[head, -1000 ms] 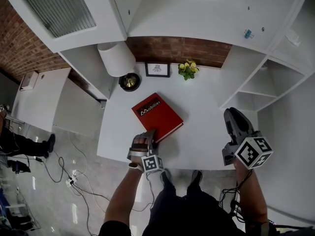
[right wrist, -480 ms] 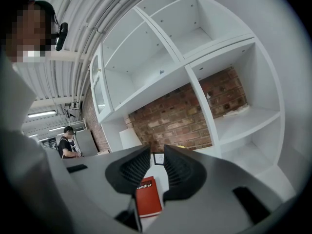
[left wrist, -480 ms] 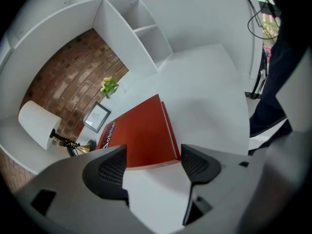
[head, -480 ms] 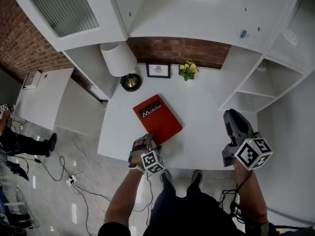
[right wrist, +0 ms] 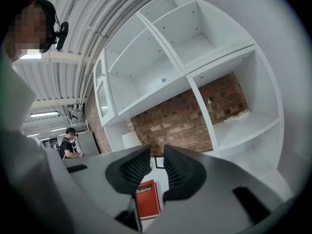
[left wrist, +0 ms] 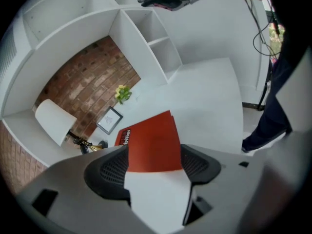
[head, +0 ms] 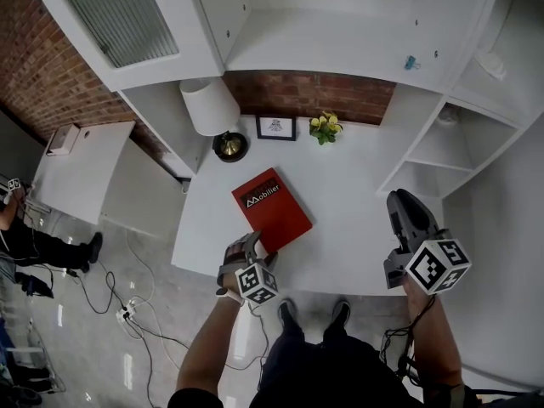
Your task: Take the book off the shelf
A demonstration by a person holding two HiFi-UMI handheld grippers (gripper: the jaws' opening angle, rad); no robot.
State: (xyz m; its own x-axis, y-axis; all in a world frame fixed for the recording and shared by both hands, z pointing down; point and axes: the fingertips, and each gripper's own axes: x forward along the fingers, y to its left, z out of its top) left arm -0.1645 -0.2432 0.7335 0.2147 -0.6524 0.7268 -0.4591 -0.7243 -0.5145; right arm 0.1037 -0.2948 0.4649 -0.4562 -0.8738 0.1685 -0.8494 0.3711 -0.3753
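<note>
A red book (head: 272, 208) with white lettering lies flat on the white desk (head: 357, 185), a corner towards me. My left gripper (head: 248, 243) hovers at that near corner. Its jaws have just been opening and stand wide; the pads do not press on the book. In the left gripper view the book (left wrist: 151, 143) fills the gap beyond the left gripper (left wrist: 153, 162). My right gripper (head: 401, 195) hangs over the desk's right front part, apart from the book. In the right gripper view its jaws (right wrist: 157, 162) stand a little apart with nothing between them, the book (right wrist: 147, 199) far below.
At the back of the desk stand a white lamp (head: 211, 107), a small framed picture (head: 276, 127) and a yellow-flowered plant (head: 324, 126) against the brick wall. White shelf compartments (head: 442, 155) rise on the right. Cables (head: 127, 308) lie on the floor; a person (head: 34, 245) stands at far left.
The left gripper's jaws have opened off the book's near corner, and the gripper has rolled and drawn back a little towards me. The right gripper has stayed put.
</note>
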